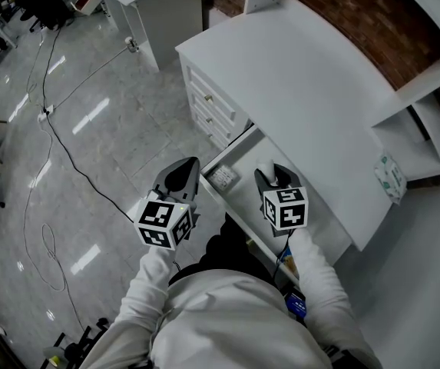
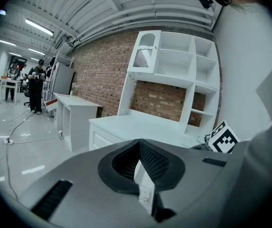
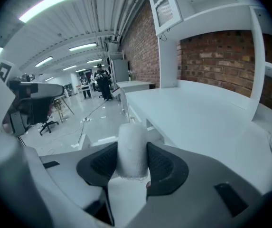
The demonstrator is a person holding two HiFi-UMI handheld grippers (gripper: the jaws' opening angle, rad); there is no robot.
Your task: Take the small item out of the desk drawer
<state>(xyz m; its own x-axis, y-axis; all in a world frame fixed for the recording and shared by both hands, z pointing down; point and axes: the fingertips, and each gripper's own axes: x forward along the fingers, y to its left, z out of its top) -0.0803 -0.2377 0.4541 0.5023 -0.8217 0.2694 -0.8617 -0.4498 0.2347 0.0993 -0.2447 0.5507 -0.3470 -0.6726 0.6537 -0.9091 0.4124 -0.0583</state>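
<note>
Two grippers divide the work: the left gripper [image 1: 183,177] is pinched narrow on the thin white front edge of the drawer [image 1: 243,187], apparently to keep it pulled out from the desk [image 1: 304,91]. The right gripper [image 3: 132,164] clamps the small item [image 3: 132,146] — a white, gauze-like roll — between its pads, jaws spread by its girth. The small item stands upright in the right jaws over the open drawer — by appearance already lifted out.

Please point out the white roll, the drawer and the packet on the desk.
white roll [image 3: 132,146]: right gripper view, its middle.
drawer [image 1: 243,160]: head view, bare bottom.
packet [image 1: 389,177]: head view, its top face.
</note>
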